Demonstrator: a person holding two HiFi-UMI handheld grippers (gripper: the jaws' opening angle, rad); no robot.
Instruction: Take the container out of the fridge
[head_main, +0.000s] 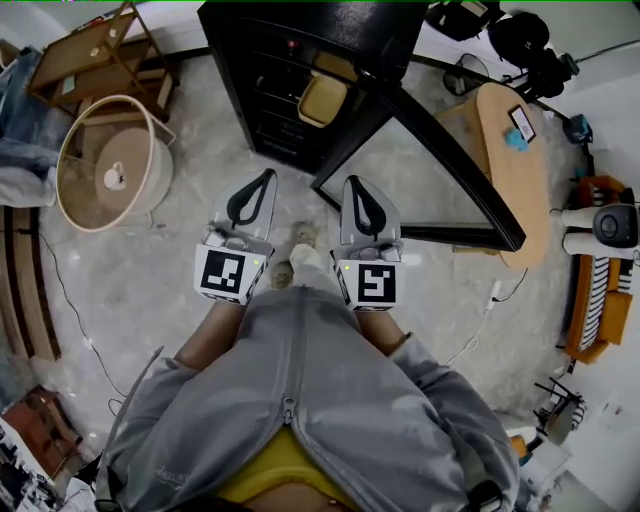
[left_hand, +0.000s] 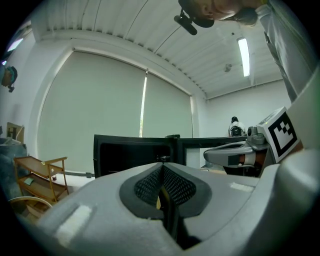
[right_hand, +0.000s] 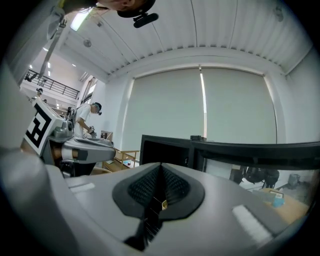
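Note:
A black fridge (head_main: 290, 70) stands ahead on the floor with its glass door (head_main: 430, 170) swung open to the right. Inside it sits a tan container (head_main: 322, 100) on a shelf. My left gripper (head_main: 267, 177) and right gripper (head_main: 353, 184) are held side by side in front of the fridge, short of its opening, both shut with nothing between the jaws. In the left gripper view the shut left gripper (left_hand: 162, 168) points at the fridge (left_hand: 130, 155). The right gripper view has the right gripper (right_hand: 161, 168) aimed at the fridge (right_hand: 165, 150) too.
A round beige stand (head_main: 110, 165) and a wooden rack (head_main: 100, 55) are to the left of the fridge. A wooden table (head_main: 515, 160) stands right of the open door. A white cable (head_main: 480, 325) lies on the floor. A person (right_hand: 82, 117) works far off.

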